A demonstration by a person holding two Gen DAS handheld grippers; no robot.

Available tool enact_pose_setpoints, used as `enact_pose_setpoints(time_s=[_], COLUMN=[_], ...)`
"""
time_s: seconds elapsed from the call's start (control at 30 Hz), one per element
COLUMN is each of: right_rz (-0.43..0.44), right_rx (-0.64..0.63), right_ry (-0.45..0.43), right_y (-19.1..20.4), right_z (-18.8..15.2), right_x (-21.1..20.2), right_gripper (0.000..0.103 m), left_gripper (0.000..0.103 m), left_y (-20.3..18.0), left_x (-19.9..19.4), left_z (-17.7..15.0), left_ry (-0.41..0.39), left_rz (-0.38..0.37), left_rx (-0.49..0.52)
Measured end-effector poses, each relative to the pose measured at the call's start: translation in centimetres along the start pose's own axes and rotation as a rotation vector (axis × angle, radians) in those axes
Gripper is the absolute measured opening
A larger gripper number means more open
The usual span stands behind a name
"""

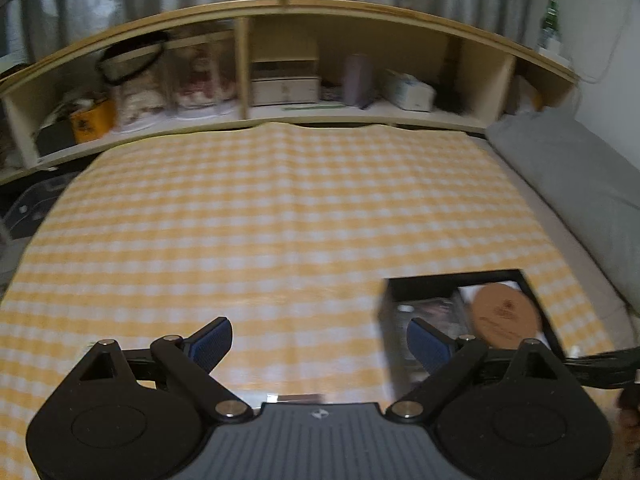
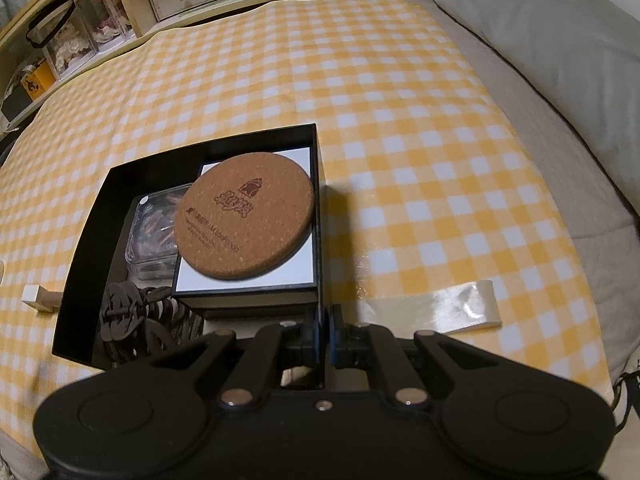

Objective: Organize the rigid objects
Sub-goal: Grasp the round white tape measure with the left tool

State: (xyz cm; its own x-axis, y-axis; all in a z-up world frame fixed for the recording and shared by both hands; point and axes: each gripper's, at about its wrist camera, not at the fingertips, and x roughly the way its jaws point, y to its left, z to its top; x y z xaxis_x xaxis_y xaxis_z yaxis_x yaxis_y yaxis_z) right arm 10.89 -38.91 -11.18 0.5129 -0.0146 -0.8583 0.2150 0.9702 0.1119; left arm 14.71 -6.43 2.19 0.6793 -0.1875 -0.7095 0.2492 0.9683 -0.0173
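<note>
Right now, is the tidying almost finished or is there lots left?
Mostly done, it seems. The cork coaster, a white-topped box, a clear case and dark wooden pieces already sit in the black box. The right gripper is shut on the box's wall; the left gripper is open, holding nothing. One small pale block lies outside on the checkered cloth.

The supporting surface is a bed covered with a yellow-and-white checked cloth. A black open-top box sits directly on the cloth at the near side. A small white block rests on the cloth just beside the box's left wall. A strip of clear glossy tape lies flat on the cloth to the right of the box. A grey pillow lies along the far right edge of the bed, off the cloth
</note>
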Motion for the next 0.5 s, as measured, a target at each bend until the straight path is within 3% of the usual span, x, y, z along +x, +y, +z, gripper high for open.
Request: enact_pose_setpoints(time_s=[0.33, 0.5], right_rz=[-0.021, -0.029], right_rx=[-0.001, 0.003], right_ry=[0.012, 0.012], right_y=[0.3, 0.3], right_z=[0.0, 0.1], right_x=[0.1, 0.3], right_gripper=[0.007, 0.019], left_gripper=[0.098, 0.099], left_y=[9.4, 14.7], left_x=[2.1, 4.2], left_z=[-0.9, -1.5], left_ry=[0.002, 0.041], left_rz=[0.162, 0.229], left_rx=[-0.077, -0.147])
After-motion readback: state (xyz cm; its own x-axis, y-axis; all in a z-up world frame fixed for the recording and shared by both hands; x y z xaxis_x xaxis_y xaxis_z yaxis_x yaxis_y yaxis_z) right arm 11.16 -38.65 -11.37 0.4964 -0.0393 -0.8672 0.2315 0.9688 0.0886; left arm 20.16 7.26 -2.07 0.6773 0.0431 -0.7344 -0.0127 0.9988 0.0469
